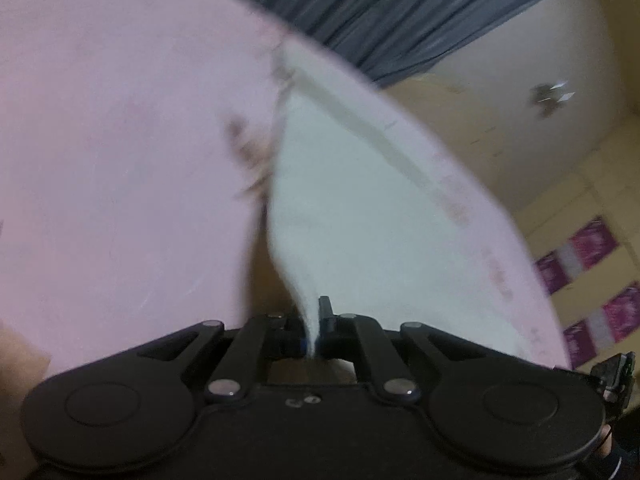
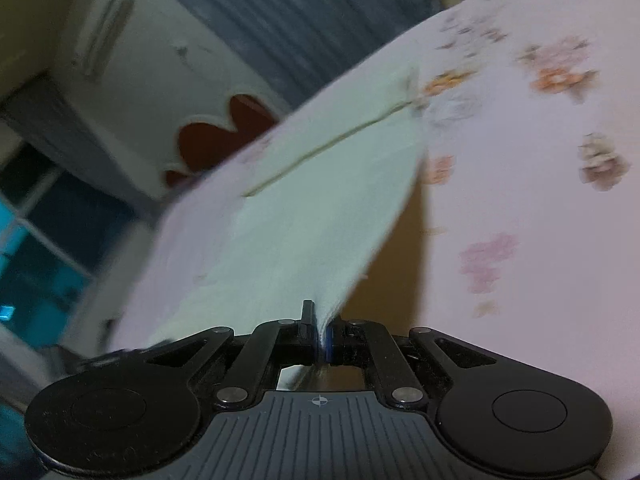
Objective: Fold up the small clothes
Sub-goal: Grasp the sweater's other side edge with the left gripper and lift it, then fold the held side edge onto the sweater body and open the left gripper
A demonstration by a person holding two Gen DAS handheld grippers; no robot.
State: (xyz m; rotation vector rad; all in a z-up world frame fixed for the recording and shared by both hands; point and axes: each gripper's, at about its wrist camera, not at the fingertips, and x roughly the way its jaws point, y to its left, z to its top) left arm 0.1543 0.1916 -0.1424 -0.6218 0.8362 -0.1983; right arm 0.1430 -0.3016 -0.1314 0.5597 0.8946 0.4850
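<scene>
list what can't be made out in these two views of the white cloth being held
- Left wrist view: the white cloth is motion-blurred; its garment type is unclear. The left gripper hides its pinched corner.
- Right wrist view: the floral pink sheet's print is smeared; the right gripper covers the cloth's near edge.

Straight ahead of each gripper the way is blocked: the white cloth [image 1: 340, 208] pinched in the left gripper [image 1: 316, 332] and the right gripper [image 2: 322, 338] spreads over the pink floral bedsheet [image 2: 520, 200]. Beyond the bed's edge lie open room, a grey curtain [image 1: 380, 12] and wall.
</scene>
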